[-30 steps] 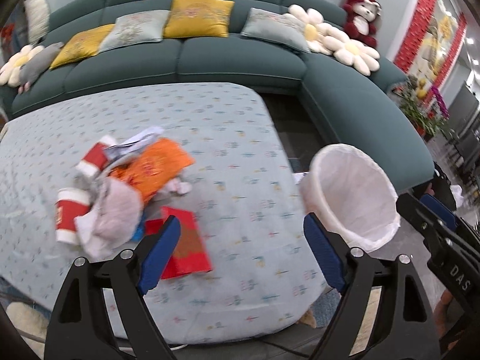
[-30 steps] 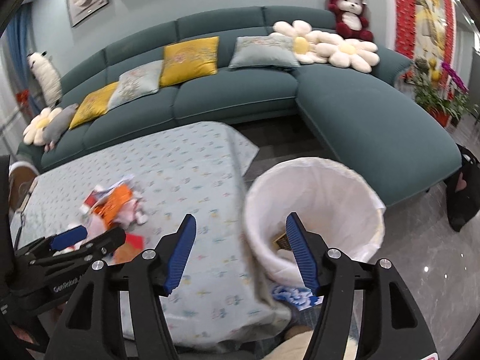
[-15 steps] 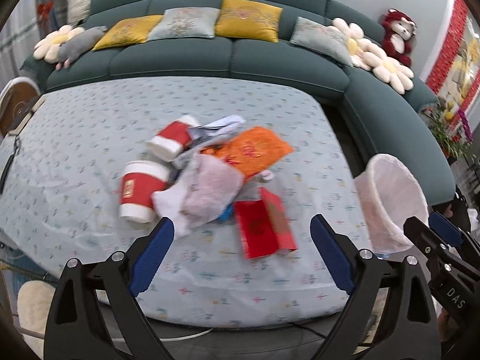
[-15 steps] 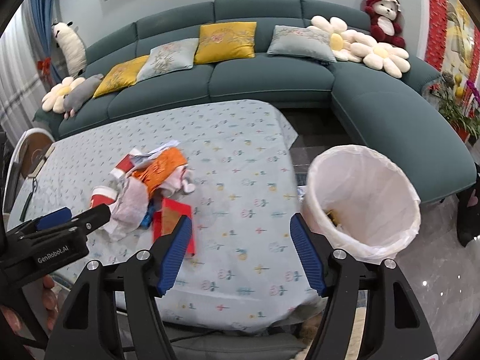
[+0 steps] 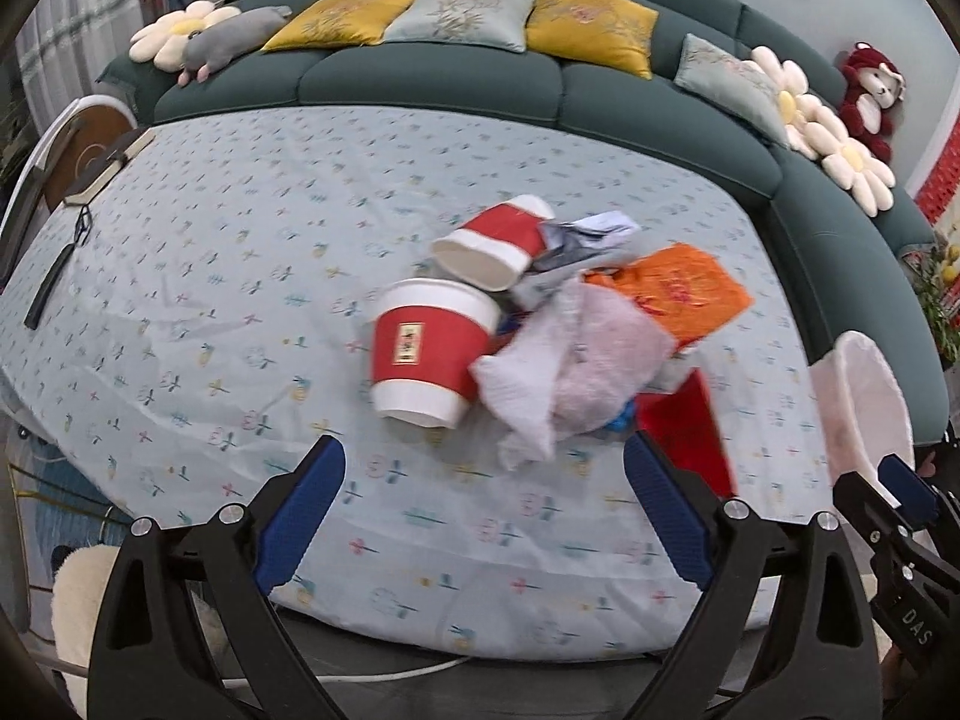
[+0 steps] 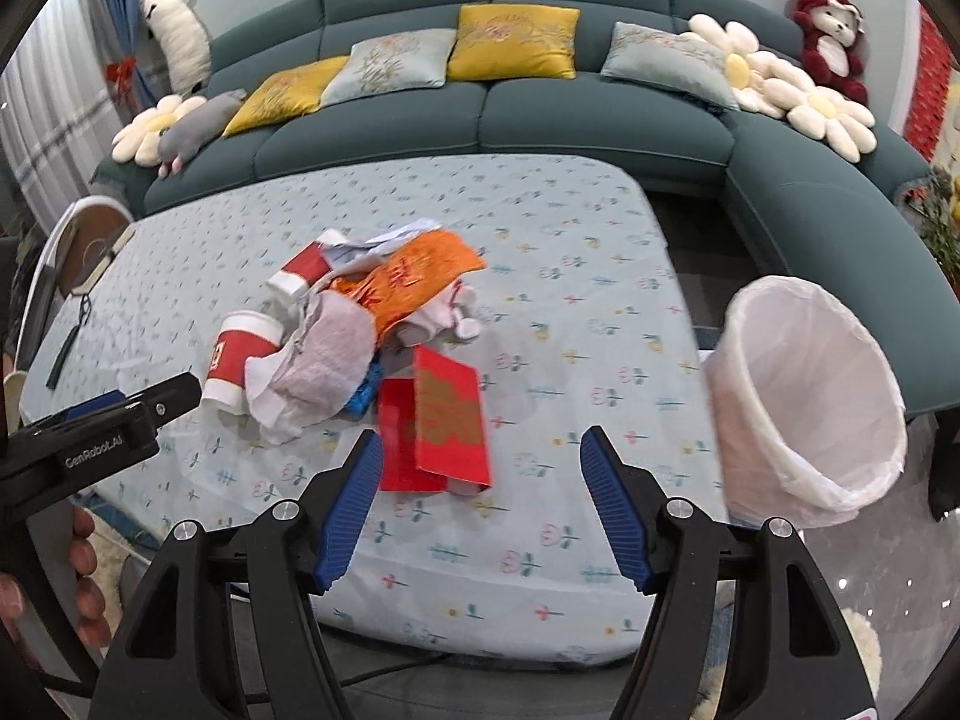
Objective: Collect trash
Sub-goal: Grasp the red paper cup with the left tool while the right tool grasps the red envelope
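Both views had swung from the lined bin to the trash pile. Left gripper and right gripper gaped empty; next pickup pending.

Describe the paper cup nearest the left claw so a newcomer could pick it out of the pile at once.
On the light blue patterned tablecloth in front of the teal sofa, find the heap of trash at its middle. At the heap's near left edge lies a red paper cup with white bands, tipped over. Unlike the second red cup behind it, it shows a small square label on its side.
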Demonstrator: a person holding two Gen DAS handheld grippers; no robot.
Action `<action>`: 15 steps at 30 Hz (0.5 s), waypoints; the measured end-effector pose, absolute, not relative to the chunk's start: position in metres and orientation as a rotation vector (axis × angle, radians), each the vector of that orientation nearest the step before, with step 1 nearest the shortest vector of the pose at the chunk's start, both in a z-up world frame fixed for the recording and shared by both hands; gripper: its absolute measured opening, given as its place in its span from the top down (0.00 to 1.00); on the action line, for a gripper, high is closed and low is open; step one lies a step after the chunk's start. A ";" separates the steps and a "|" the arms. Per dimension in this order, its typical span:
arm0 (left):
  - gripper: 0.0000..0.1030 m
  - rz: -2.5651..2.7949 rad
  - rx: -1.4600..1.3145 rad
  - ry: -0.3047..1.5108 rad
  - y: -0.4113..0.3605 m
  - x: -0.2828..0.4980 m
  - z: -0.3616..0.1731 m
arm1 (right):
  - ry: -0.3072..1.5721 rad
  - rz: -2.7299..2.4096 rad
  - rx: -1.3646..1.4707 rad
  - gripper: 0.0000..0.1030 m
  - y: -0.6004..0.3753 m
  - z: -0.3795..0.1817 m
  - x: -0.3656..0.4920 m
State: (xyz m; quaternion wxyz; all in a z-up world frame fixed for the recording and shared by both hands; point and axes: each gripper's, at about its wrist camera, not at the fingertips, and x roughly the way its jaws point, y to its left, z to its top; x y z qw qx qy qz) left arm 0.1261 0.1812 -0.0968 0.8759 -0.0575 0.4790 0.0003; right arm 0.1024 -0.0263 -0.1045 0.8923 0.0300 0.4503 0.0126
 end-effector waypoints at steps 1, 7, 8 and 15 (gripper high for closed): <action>0.13 0.005 -0.120 1.004 0.184 0.128 -0.099 | 0.939 0.030 0.061 0.37 -0.024 -0.106 0.104; 0.13 0.032 -0.121 1.042 0.204 0.152 -0.117 | 0.983 0.039 0.057 0.37 -0.008 -0.126 0.126; 0.13 0.033 -0.124 1.049 0.207 0.156 -0.120 | 0.990 0.039 0.056 0.37 -0.008 -0.129 0.129; 0.13 0.036 -0.135 1.124 0.215 0.194 -0.148 | 1.036 0.026 0.048 0.37 0.001 -0.154 0.154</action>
